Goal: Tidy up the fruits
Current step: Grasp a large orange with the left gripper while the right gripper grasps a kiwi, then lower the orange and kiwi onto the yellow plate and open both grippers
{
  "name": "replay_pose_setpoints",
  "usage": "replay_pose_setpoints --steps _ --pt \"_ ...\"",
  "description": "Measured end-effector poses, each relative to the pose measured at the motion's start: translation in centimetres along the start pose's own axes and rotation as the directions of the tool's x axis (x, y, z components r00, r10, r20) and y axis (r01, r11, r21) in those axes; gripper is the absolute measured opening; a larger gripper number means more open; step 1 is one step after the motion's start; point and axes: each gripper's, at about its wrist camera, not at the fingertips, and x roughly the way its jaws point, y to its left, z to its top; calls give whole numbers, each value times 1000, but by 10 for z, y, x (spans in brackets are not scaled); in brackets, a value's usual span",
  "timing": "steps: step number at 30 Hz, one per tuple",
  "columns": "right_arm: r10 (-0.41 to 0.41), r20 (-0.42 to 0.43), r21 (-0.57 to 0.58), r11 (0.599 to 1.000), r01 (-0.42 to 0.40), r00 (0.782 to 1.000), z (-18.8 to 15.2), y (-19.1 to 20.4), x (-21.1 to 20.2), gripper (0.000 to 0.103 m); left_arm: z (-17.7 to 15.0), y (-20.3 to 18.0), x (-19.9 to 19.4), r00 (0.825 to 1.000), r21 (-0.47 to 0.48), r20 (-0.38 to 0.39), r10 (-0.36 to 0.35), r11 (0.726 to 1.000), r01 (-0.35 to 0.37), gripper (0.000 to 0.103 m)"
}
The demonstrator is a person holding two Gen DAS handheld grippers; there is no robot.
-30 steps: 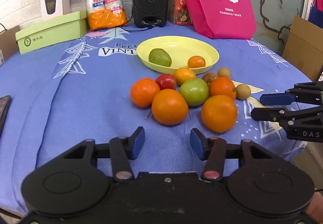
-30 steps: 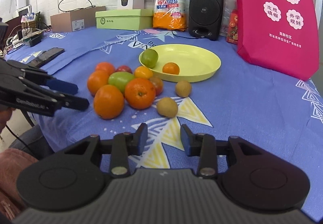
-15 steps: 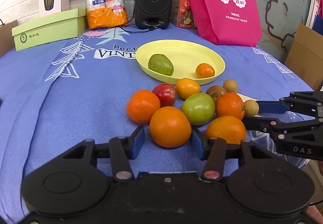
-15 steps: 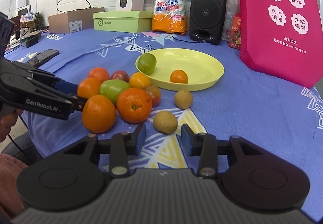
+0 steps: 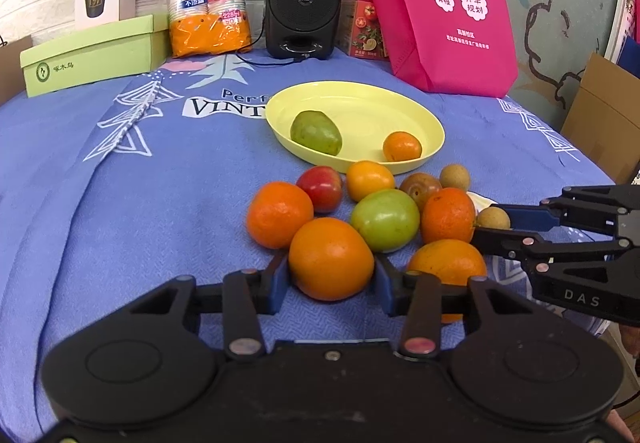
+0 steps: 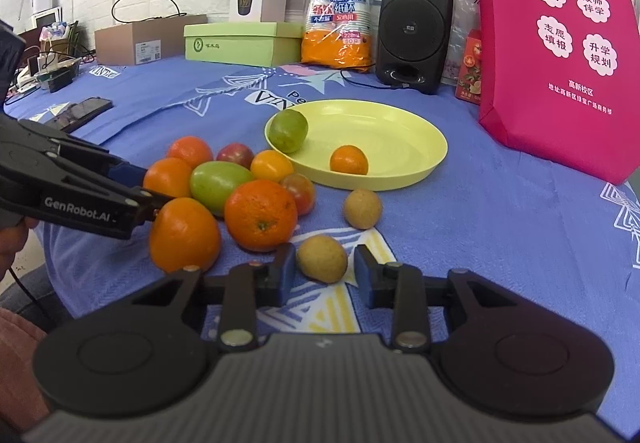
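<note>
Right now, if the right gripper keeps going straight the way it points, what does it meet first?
The small tan fruit, which already sits between the open jaws of the right gripper. Going on would seat it deeper against the gripper body. Whether the pads touch it yet is hard to judge through the fisheye.

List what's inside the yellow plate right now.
Two fruits lie inside the yellow plate: a green fruit against the left rim and a small orange fruit near the front. The rest is bare; nothing covers it except the spots under those two fruits.
</note>
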Motion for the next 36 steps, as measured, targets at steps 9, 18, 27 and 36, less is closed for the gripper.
replay_pose_setpoints --steps 9,18,27,36 --pt "-3 5 11 1000 3 1000 -2 0 -9 26 -5 1 -13 1000 -9 -4 -15 1000 15 43" --pt "-5 14 26 1000 5 1000 -7 -1 -21 26 -14 1 -33 1000 -8 6 -9 1000 9 43" --pt "-16 17 45 999 15 1000 -13 -4 -36 26 -17 1 -56 1000 -5 26 -4 1000 4 43" --pt "-30 46 47 999 28 998 -12 -11 -54 26 -4 -6 -70 997 23 60 -44 999 42 43"
